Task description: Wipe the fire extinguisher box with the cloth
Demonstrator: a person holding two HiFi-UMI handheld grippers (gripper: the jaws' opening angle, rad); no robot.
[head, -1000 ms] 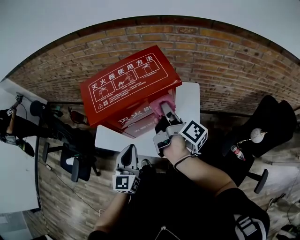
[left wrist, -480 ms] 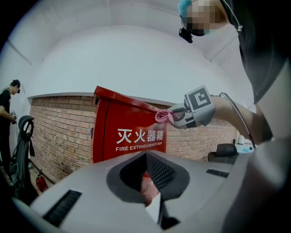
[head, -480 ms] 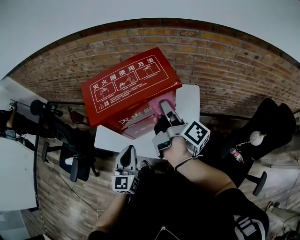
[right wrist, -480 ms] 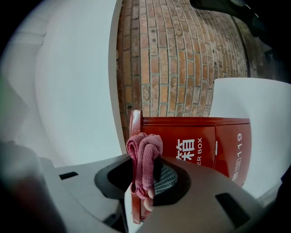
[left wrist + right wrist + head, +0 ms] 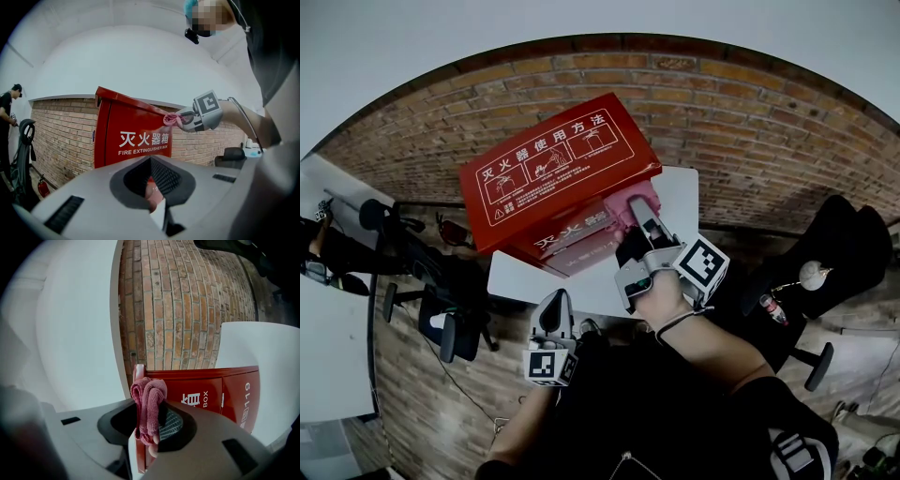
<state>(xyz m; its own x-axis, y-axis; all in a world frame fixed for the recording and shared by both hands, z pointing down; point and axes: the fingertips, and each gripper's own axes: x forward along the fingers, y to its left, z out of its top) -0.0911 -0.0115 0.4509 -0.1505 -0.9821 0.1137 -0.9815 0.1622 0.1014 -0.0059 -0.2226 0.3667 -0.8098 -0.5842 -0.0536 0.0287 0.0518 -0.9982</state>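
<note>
Sliding slightly rightward along the front edge of the big red metal fire extinguisher box (image 5: 553,178), the right gripper (image 5: 637,206) pinches the bunched pink cloth (image 5: 148,401) at its top corner, so wiping seems under way. The left gripper (image 5: 558,300) hangs back, jaws pressed together on nothing.

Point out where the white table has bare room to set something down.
Bare table shows in front of the fire extinguisher box, beyond the left gripper, and in a strip right of the box. It is crowded at the box's right end, where the right gripper holds the cloth.
</note>
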